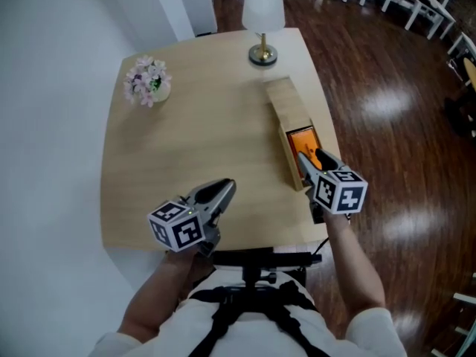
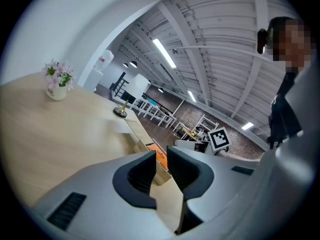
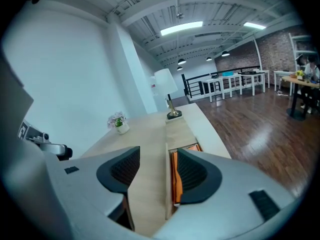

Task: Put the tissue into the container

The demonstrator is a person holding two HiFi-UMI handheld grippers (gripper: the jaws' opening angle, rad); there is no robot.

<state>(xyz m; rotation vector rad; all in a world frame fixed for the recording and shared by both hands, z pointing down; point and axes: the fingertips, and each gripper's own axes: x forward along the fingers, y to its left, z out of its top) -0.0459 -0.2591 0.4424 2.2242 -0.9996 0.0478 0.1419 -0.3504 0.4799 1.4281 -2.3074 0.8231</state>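
Observation:
A long wooden box (image 1: 286, 101) lies along the table's right side, its sliding lid pulled back at the near end. An orange pack (image 1: 303, 140), apparently the tissue, lies inside the uncovered part. My right gripper (image 1: 309, 161) hovers over that open end; in the right gripper view its jaws (image 3: 157, 156) stand apart with nothing between them, and the orange pack (image 3: 173, 179) shows just below the right jaw. My left gripper (image 1: 227, 187) is near the table's front edge, left of the box. Its jaws (image 2: 160, 153) leave a narrow gap and hold nothing.
A small pot of pink flowers (image 1: 147, 82) stands at the far left of the light wooden table (image 1: 201, 136). A white-shaded lamp (image 1: 263, 13) stands at the far edge behind the box. Dark wooden floor lies to the right.

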